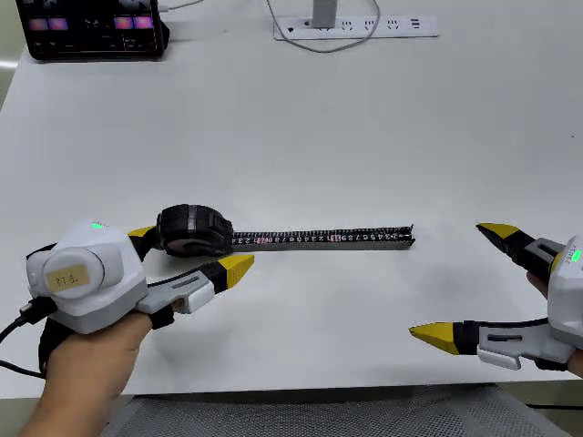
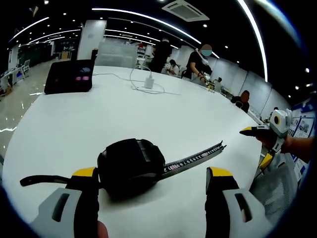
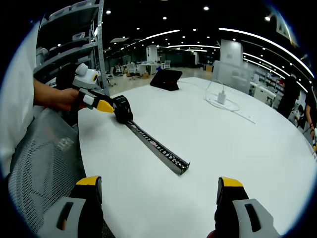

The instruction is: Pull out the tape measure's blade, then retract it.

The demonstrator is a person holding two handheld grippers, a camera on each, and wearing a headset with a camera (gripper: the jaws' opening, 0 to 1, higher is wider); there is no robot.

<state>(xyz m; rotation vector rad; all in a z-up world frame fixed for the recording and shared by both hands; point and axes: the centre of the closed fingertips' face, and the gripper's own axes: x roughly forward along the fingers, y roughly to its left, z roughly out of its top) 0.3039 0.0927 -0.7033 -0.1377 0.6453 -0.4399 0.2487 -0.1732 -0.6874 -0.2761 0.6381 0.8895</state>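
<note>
A black tape measure lies on the white table, its blade drawn out flat to the right and ending in a hook near the table's middle. My left gripper is open around the case; one yellow fingertip sits against the case's side, the other stands well apart. My right gripper is open at the right, a short way past the blade's end, with nothing between its fingers. The right gripper view looks back along the blade to the case and the left gripper.
A black tablet-like device stands at the back left. A white power strip with a cable lies at the back centre. A mesh chair sits just below the table's front edge. People stand far off behind the table.
</note>
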